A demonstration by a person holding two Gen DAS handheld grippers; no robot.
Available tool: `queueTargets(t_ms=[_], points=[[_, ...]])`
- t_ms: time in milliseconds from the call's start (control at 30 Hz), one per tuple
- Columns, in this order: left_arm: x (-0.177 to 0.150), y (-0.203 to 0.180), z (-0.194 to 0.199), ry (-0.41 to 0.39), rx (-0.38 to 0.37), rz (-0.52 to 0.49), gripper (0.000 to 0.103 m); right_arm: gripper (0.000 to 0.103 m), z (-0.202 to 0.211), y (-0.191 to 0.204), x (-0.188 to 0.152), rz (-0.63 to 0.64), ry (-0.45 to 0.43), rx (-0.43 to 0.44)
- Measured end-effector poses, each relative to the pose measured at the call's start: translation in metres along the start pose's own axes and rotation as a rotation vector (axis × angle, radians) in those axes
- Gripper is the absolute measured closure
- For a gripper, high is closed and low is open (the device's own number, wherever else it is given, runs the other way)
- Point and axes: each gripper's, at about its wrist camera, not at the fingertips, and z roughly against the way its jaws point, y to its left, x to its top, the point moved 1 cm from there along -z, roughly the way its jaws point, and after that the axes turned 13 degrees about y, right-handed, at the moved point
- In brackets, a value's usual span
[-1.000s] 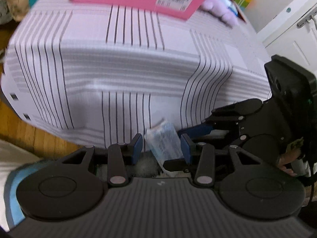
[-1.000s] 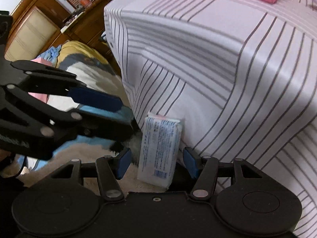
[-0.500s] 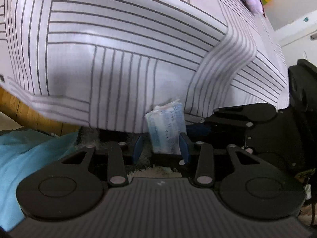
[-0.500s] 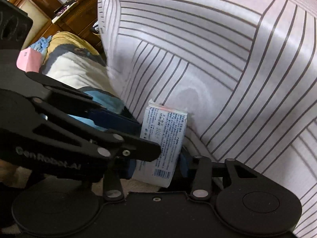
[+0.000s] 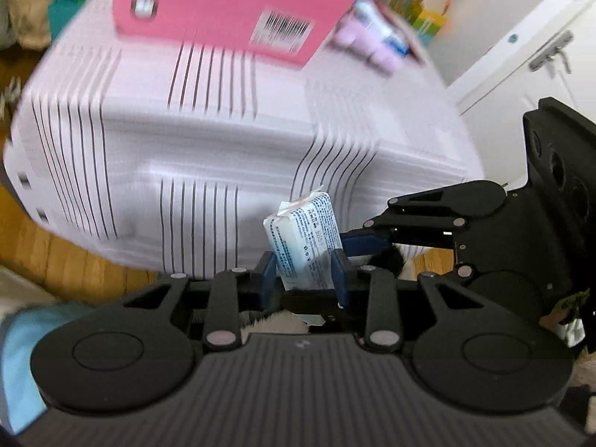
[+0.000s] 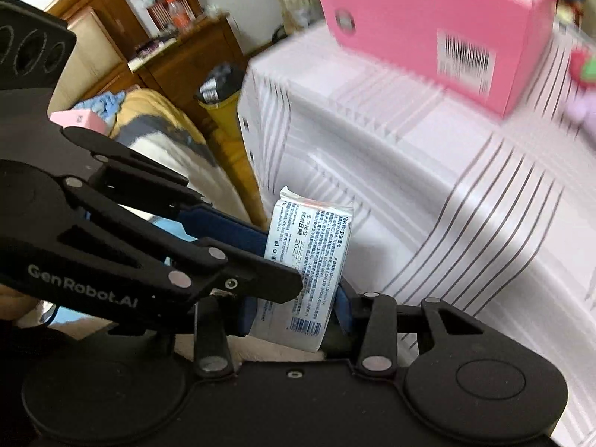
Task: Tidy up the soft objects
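A white soft tissue pack with blue print (image 5: 303, 240) stands upright between both grippers, in front of the striped bed corner. My left gripper (image 5: 303, 273) is shut on its lower part. My right gripper (image 6: 298, 307) is also shut on the same pack (image 6: 307, 257); its arm shows at the right in the left wrist view (image 5: 465, 231). The left gripper's arm crosses the right wrist view (image 6: 149, 246). A pink box with a barcode (image 5: 223, 7) lies on the bed, also in the right wrist view (image 6: 439, 26).
The bed with a white striped sheet (image 5: 223, 149) fills the front. Purple plush toys (image 5: 367, 43) lie behind the box. A wooden dresser (image 6: 178, 63), a yellow-lined bin (image 6: 219, 104) and a yellow-grey blanket (image 6: 156, 126) stand left. White cupboard doors (image 5: 529, 56) are at right.
Both grippers have closed on the tissue pack and lifted it up along the bed's side; the pink box and bed top have come back into view.
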Motion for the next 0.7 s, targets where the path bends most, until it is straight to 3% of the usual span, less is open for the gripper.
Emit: queueTargets(t_ms=[267, 700], points=[[0.019, -0.019, 0.051, -0.1, 0.033, -0.1, 0.073, 0.056, 0.049, 0.006, 0.022, 0.049, -0.113, -0.071], [0.088, -0.028, 0.116, -0.281, 0.077, -0.2, 0.073, 0.056, 0.111, -0.004, 0.088, 0.064, -0.304, -0.146]])
